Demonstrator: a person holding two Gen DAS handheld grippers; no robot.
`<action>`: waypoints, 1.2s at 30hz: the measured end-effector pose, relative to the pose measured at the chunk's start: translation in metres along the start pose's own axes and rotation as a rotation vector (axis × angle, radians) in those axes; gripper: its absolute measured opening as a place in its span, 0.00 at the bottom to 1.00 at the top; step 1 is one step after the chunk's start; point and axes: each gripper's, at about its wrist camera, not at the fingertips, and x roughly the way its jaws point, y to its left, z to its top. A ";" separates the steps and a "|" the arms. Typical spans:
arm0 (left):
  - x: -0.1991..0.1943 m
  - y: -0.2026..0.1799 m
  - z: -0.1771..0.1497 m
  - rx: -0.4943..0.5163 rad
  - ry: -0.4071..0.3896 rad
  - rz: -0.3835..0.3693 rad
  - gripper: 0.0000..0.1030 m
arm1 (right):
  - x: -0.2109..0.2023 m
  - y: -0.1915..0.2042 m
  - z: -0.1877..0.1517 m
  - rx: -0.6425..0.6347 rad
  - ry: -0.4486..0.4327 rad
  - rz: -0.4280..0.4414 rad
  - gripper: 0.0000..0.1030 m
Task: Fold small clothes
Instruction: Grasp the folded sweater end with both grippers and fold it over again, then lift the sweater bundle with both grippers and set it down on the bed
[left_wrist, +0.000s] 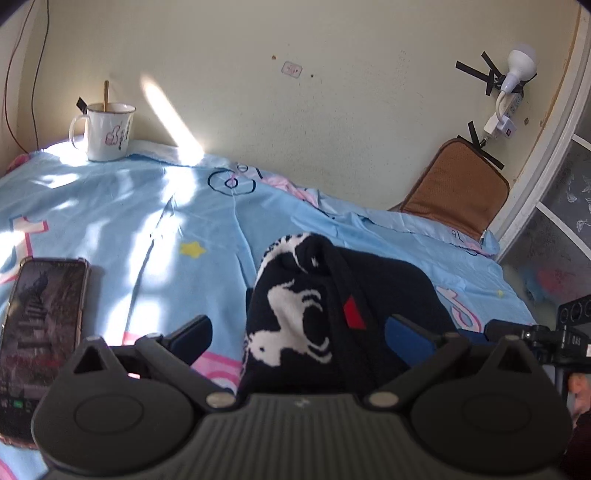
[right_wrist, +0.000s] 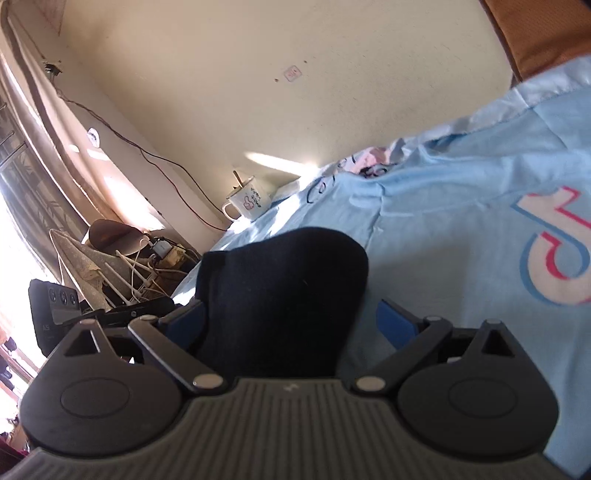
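A small black knit garment with a white pattern and a red patch (left_wrist: 332, 306) lies bunched on the light blue bedsheet (left_wrist: 147, 221). My left gripper (left_wrist: 299, 332) is open, its blue-padded fingers (left_wrist: 406, 334) standing on either side of the garment, which reaches back between them. In the right wrist view a plain black part of the garment (right_wrist: 284, 295) sits between the fingers of my right gripper (right_wrist: 291, 325), which is also open, with the left finger (right_wrist: 186, 325) touching the cloth. The right gripper's body shows at the right edge of the left wrist view.
A phone in a clear case (left_wrist: 40, 325) lies on the sheet at the left. A white enamel mug with a spoon (left_wrist: 105, 131) stands by the wall. A brown cushion (left_wrist: 458, 184) leans at the back right. Cables and clutter (right_wrist: 140, 266) lie beside the bed.
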 end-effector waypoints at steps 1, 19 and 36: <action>0.003 0.001 -0.002 -0.016 0.016 -0.017 1.00 | 0.003 -0.004 -0.003 0.024 0.009 0.004 0.98; 0.073 -0.026 0.047 -0.097 0.032 -0.227 0.90 | 0.039 0.025 0.044 -0.191 -0.139 -0.008 0.54; 0.269 -0.058 0.124 0.047 0.052 -0.067 0.89 | 0.107 -0.112 0.156 -0.061 -0.178 -0.214 0.59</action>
